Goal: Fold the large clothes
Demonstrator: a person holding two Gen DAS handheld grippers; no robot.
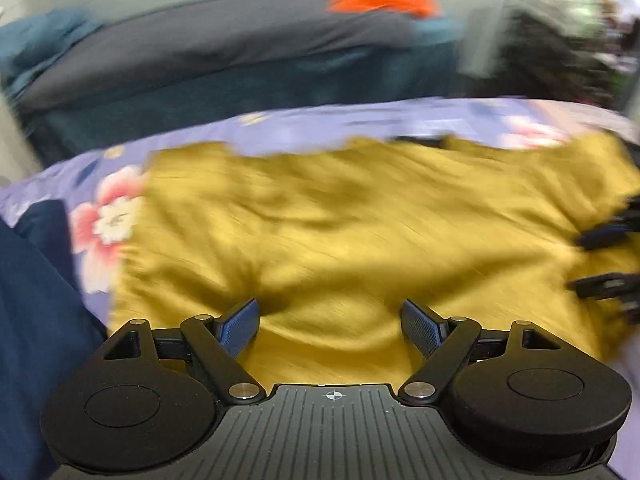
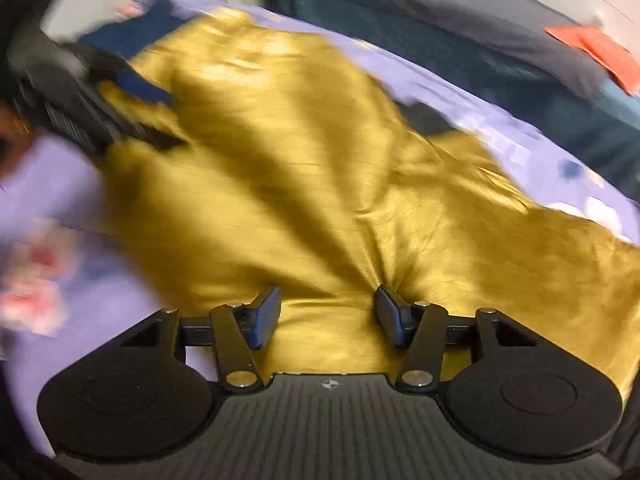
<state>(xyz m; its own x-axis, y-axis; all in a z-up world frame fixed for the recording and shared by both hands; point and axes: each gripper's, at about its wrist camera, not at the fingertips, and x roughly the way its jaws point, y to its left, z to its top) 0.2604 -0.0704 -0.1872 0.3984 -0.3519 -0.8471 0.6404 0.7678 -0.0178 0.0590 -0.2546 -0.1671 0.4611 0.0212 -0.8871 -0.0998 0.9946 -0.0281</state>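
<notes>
Lying rumpled between both spread jaws, yellow garment [image 1: 360, 220], gripped by neither

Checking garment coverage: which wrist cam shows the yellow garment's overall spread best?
The left wrist view: the yellow garment lies nearly whole across the floral sheet, far and left edges visible despite blur. The right wrist view shows it closer and angled, its near right part cut off by the frame, with the left gripper over one corner.
</notes>
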